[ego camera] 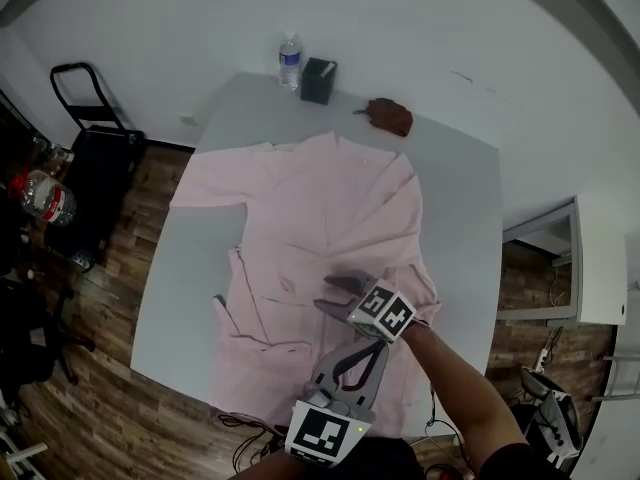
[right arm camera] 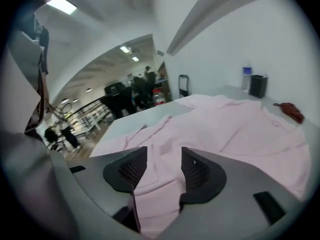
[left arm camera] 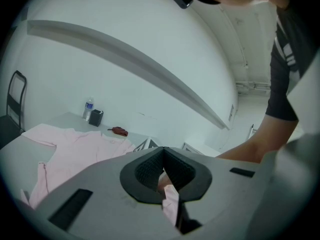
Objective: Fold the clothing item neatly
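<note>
A pale pink shirt lies spread on the grey table, one sleeve out to the far left and its right side folded inward. My left gripper sits at the near edge and points away from me. It is shut on a fold of the pink fabric, which sticks out between its pads. My right gripper hovers over the shirt's near right part and points left. In the right gripper view its jaws stand open, with the shirt lying loose between and beneath them.
A water bottle, a black box and a brown object stand along the table's far edge. A black cart and a large water jug are on the wood floor to the left. People stand far off in the right gripper view.
</note>
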Motion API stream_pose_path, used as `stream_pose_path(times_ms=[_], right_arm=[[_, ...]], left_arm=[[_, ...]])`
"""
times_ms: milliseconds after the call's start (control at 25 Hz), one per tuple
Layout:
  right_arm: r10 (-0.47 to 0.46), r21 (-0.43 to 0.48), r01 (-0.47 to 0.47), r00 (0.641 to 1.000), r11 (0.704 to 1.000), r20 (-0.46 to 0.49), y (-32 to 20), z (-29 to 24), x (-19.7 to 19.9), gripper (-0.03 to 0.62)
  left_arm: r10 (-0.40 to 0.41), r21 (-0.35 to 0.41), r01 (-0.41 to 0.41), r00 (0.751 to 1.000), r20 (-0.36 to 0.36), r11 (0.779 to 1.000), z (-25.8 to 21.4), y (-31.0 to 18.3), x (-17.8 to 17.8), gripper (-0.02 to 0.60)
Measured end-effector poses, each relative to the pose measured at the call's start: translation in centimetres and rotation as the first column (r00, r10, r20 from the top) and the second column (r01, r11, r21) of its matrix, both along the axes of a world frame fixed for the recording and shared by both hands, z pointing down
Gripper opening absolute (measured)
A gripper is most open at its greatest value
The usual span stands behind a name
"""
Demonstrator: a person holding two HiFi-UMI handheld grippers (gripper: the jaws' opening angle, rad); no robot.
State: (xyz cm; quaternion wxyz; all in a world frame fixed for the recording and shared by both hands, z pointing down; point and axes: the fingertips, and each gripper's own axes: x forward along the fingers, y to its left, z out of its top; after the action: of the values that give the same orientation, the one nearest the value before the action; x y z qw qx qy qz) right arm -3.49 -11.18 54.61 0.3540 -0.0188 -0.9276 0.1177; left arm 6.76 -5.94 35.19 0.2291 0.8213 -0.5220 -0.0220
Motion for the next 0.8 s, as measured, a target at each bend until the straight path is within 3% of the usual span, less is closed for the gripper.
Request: stream_pose_path(times_ms=[40,120,200,280,400,520,680,720,800], right_arm=[[0.113,0.037,-0.113,0.994,0.993,0.001,-3.4,0.0,0.7,0.21],[0.356,0.137,-0.348,0.934,0.928,-0.04,-11.3,1.8,3.4,0.21],[0.483,0.274,-0.434,0.864,0.858,-0.145,-17.4,4.3,6.6,0.204],[0.486,0.393,-0.369,0.835,0.842,-0.257,-20.3,5.8,8.5,0.204],[0.462,0.437,-0.295,0.816,0.85,-0.348,-21.7,7.3,9.1,0.179],[0.497,0.439,-0.336,0.803,0.833,-0.33,-23.0,8.0,8.7,0.16],[0.568,0.495,-0.398,0.782,0.773,-0.258,-25.9,7.2,8.2,0.161],[0.563,0.514,-0.388,0.791,0.765,-0.241,-25.9,6.6,7.7,0.161],[0.472,0.547,-0.297,0.856,0.782,-0.21,-23.7,5.4,5.8,0.161]], left_arm=[[0.004,-0.002,-0.004,1.0,0.0,1.0,0.1,0.1,-0.2,0.006],[0.006,-0.01,-0.006,1.0,0.003,1.0,0.5,0.4,-0.7,0.006],[0.005,-0.018,-0.005,1.0,0.011,1.0,1.0,0.7,-1.0,0.006],[0.0,-0.026,0.0,1.0,0.011,1.0,1.4,0.8,-1.1,0.006],[0.006,-0.059,-0.004,1.0,0.021,0.998,2.3,0.8,-1.5,0.006],[-0.013,-0.078,0.014,1.0,0.021,0.997,3.1,0.7,-2.0,0.006],[-0.03,-0.091,0.032,0.999,0.016,0.995,3.8,0.3,-2.3,0.006],[-0.031,-0.095,0.033,0.999,0.016,0.995,4.0,0.2,-2.3,0.006],[-0.023,-0.101,0.025,1.0,0.017,0.995,4.3,0.2,-2.0,0.006]])
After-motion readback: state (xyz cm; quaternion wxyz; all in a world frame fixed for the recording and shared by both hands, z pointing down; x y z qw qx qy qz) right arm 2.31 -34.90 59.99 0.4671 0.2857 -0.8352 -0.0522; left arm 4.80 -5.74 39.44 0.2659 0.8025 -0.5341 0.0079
